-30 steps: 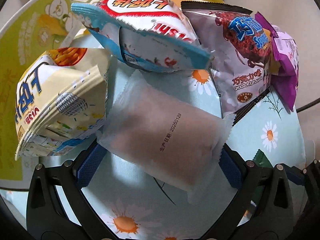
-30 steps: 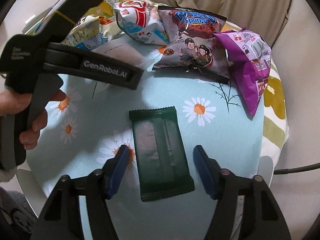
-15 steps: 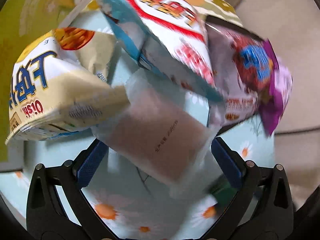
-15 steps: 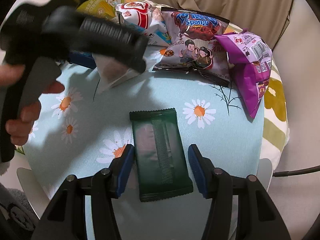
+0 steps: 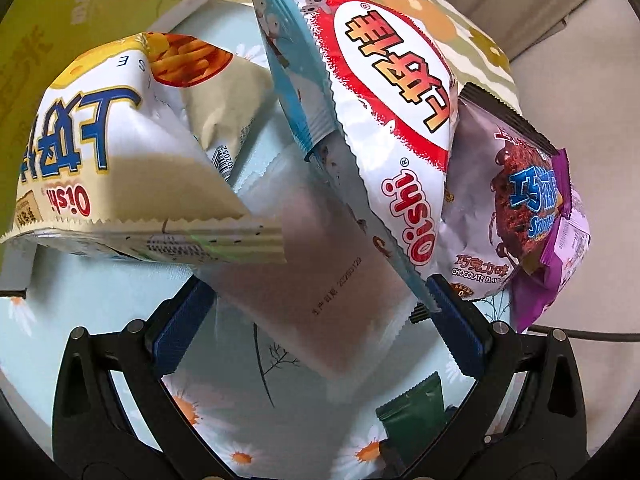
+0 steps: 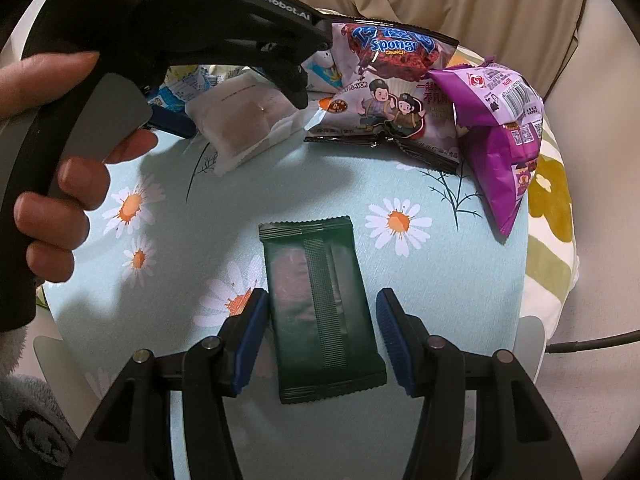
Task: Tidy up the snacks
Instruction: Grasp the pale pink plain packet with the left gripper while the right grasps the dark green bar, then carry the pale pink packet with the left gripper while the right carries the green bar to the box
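Both tools spread: right tool [image 6: 318,336] straddles green packet [image 6: 320,308]; chip bags [image 5: 384,120] overlap translucent packet [image 5: 316,276].

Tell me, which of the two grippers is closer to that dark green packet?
Right. The right gripper straddles the dark green packet, open fingers either side. The left gripper is farther back, open around the frosted white packet.

Both tongs low in frame, jaws spread wide

Left tongs [image 5: 316,322] gape across the lower centre of the left wrist view; right tongs [image 6: 320,332] gape at bottom centre, while the left hand [image 6: 68,184] curls round its handle at far left.
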Available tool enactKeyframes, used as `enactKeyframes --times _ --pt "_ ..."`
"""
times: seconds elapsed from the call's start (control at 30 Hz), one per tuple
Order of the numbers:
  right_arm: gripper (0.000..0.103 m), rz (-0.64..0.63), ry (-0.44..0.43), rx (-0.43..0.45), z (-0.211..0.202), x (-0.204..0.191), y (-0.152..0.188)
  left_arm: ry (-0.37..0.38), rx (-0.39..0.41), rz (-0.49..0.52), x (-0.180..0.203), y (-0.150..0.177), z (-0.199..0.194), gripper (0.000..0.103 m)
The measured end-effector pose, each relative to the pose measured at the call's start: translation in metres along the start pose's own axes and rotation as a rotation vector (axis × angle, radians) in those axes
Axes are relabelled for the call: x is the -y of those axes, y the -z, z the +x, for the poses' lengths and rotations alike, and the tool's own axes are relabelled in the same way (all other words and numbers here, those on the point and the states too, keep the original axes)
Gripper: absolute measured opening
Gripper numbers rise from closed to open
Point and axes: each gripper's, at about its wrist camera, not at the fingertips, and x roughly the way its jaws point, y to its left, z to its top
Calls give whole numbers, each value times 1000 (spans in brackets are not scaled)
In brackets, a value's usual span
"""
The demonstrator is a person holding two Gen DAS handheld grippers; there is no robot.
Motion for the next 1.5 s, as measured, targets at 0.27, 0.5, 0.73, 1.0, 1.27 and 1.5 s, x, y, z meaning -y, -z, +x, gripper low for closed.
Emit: enactKeyframes --times 0.27,0.5,0.73,1.0,1.27,1.5 --pt "52 1 0 -1 1 2 0 -58 -48 -155 -11 -9 3 103" --pt "52 1 -2 -2 1 3 0 -149 -82 -83 8 -9 10 103" --pt "51 -14 -4 1 -2 -1 5 -198 -99 10 -5 14 1 103" --pt "51 -19 -4 4 -5 -6 8 -214 -58 83 7 11 2 103" --pt "45 -31 -8 7 -6 -7 8 -191 35 191 35 9 -6 78" --pt "41 -22 4 9 -5 -13 6 -123 45 268 38 31 -21 61"
